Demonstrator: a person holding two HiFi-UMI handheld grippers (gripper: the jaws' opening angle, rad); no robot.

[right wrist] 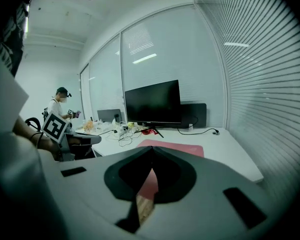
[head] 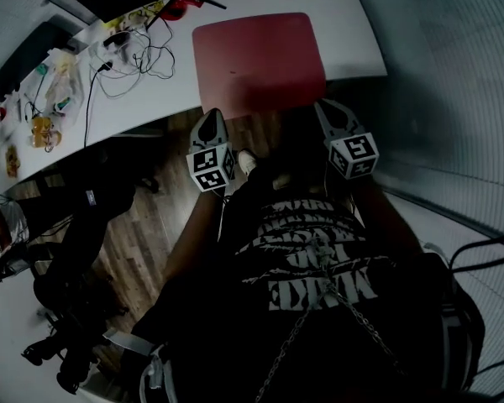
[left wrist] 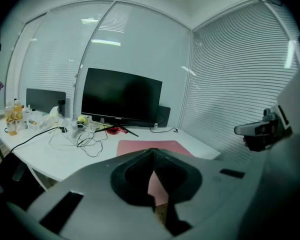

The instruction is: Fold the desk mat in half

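Observation:
The desk mat [head: 259, 57] is a red-pink rectangle lying flat and unfolded on the white desk [head: 353, 23], its near edge at the desk's front. It also shows ahead in the left gripper view as the mat [left wrist: 150, 146] and in the right gripper view as the mat [right wrist: 177, 148]. My left gripper [head: 210, 120] hovers just short of the mat's near left corner, shut and empty. My right gripper [head: 328, 109] hovers off the near right corner, also shut with nothing in it. Seen along the jaws, the left gripper [left wrist: 153, 151] and the right gripper [right wrist: 151, 149] both point at the mat.
A black monitor [left wrist: 121, 96] stands at the back of the desk with a red object [head: 178, 8] beside it. Tangled cables [head: 134, 57] and clutter [head: 42, 99] lie left of the mat. Window blinds [head: 454, 82] run along the right. A person [right wrist: 60, 109] sits far left.

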